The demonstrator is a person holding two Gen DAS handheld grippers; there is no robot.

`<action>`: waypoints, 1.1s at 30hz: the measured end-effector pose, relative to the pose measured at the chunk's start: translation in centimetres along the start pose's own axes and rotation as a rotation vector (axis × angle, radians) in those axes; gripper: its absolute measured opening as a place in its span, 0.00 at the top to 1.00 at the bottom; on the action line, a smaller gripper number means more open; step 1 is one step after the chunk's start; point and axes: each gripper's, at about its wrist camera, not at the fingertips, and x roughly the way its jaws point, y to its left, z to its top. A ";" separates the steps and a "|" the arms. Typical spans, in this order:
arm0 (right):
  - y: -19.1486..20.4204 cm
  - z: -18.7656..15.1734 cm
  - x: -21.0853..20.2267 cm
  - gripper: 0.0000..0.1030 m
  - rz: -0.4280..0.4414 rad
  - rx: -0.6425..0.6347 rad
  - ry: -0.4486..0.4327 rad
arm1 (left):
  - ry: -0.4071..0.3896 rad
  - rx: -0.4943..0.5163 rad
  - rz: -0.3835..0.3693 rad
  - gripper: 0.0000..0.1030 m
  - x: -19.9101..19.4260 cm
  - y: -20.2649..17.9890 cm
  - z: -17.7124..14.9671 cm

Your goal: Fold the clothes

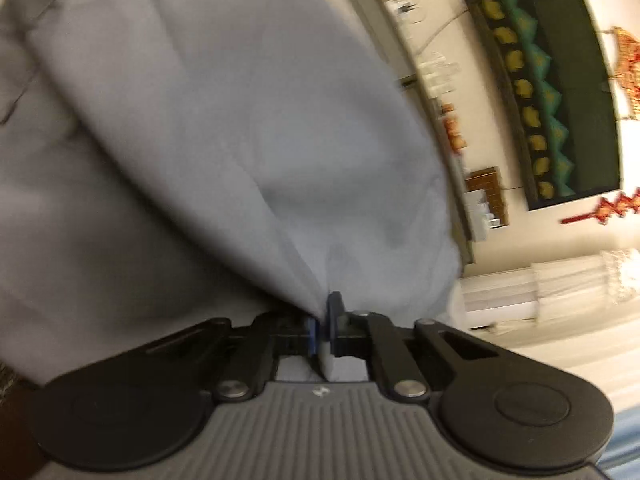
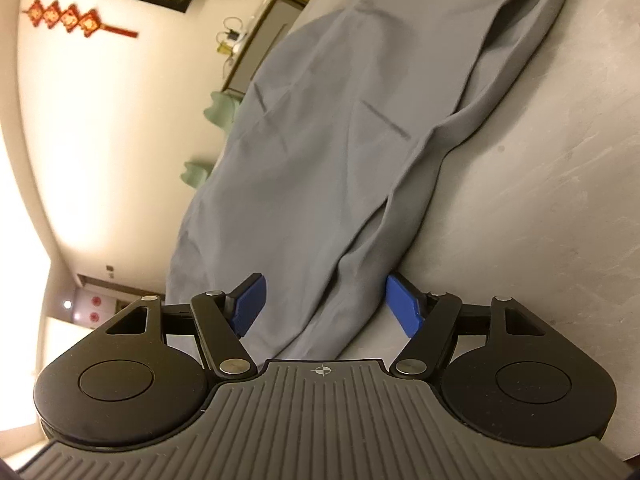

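A grey garment [image 1: 224, 128] fills the left wrist view, pulled up in a taut fan from my left gripper [image 1: 323, 326], which is shut on a pinch of its edge. In the right wrist view the same grey garment [image 2: 320, 152] lies long and creased on a grey table [image 2: 540, 184]. My right gripper [image 2: 324, 304] is open, its blue pads [image 2: 250, 300] on either side of the garment's near end, not touching it. Both views are rolled sideways.
A dark framed picture [image 1: 556, 92] and red hanging ornaments [image 2: 68, 18] are on the cream wall. A sideboard with bottles and small items [image 1: 440, 80] stands behind the table. Pale green chair backs [image 2: 218, 110] stand at the table's far edge.
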 end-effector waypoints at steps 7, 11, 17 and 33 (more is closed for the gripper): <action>-0.5 0.6 0.3 0.25 0.018 0.007 -0.042 | 0.104 0.104 -0.100 0.97 -3.5 -0.9 -4.7; -0.5 1.1 0.7 0.25 0.017 0.012 -0.076 | 0.144 0.120 -0.039 0.97 -3.1 0.2 -6.0; -1.1 1.2 1.1 0.53 -0.016 0.017 -0.072 | 0.174 0.154 0.019 0.96 -3.3 0.7 -7.1; 1.0 3.3 -0.8 0.97 0.114 -0.002 -0.114 | -0.080 1.277 0.252 0.23 -5.1 -12.2 -17.8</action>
